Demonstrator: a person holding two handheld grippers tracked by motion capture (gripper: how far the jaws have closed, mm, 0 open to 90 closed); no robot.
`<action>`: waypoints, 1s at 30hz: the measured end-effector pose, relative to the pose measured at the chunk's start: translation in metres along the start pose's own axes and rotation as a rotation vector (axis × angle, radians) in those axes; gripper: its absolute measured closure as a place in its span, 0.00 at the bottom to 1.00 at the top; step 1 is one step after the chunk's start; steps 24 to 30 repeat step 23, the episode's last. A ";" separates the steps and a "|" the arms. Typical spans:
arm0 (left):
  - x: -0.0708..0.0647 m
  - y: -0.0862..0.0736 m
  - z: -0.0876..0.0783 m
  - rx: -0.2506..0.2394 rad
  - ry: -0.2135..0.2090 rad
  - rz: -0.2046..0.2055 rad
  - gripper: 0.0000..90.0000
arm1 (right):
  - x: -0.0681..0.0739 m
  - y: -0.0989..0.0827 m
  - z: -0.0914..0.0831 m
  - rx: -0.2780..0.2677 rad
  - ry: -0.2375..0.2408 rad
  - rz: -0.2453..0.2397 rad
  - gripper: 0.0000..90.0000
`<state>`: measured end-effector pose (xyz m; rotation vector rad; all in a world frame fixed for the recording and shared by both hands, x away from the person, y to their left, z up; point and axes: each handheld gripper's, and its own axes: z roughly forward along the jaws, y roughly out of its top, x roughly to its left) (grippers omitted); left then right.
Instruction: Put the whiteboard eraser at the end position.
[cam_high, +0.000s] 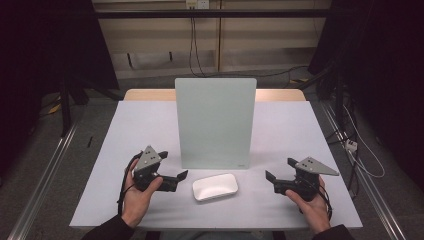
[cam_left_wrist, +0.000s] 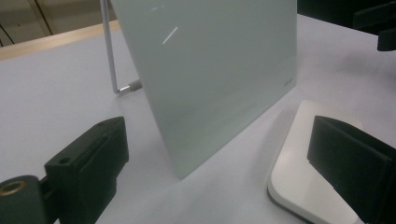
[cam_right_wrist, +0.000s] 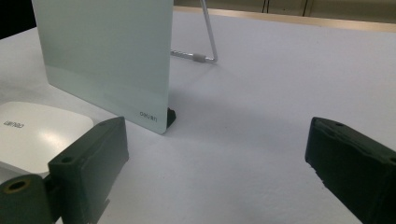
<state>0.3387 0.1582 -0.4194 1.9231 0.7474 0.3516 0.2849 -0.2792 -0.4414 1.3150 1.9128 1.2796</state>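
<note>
Surface: pale grey-white table (cam_high: 280, 125), matt and bare around the things on it.
Pad: white rounded flat pad (cam_high: 215, 187), lying flat at the near middle of the table, just in front of the board's foot and between the two tools; it carries small lettering on its top face in the right gripper view (cam_right_wrist: 32, 133).
Board: frosted pale-green glass board (cam_high: 215, 121), standing upright and leaning slightly back on a bent wire stand (cam_right_wrist: 209, 42) behind it (a small dark foot shows at its lower corner).
Left tool: left tool (cam_high: 176, 179), held low to the left of the pad, jaws standing apart with nothing between them; in its own view one jaw hangs over the pad's near edge (cam_left_wrist: 303, 158), and I cannot tell whether it touches.
Right tool: right tool (cam_high: 272, 180), held to the right of the pad and apart from it, jaws wide and empty over bare table.
Handling of the pad: likely light and stiff, with a smooth, glossy shell that could slip under hard pads; its low profile and rounded edges leave little to bite on.
Where to hold: probably across the two long edges near the middle, jaws brought down level with the table so they close on the sides rather than ride up over the curved top.
Risk: a push from one side may slide it into the board's base.
</note>
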 end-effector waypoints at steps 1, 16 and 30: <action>0.001 -0.002 -0.002 -0.001 0.003 -0.002 0.06 | 0.000 0.000 0.000 -0.002 0.000 0.002 0.07; 0.018 -0.022 -0.033 -0.065 0.063 -0.069 0.06 | -0.001 -0.001 -0.001 -0.003 -0.010 0.003 0.07; 0.019 -0.025 -0.037 -0.071 0.081 -0.076 0.06 | -0.002 -0.001 0.000 -0.001 -0.011 0.012 0.07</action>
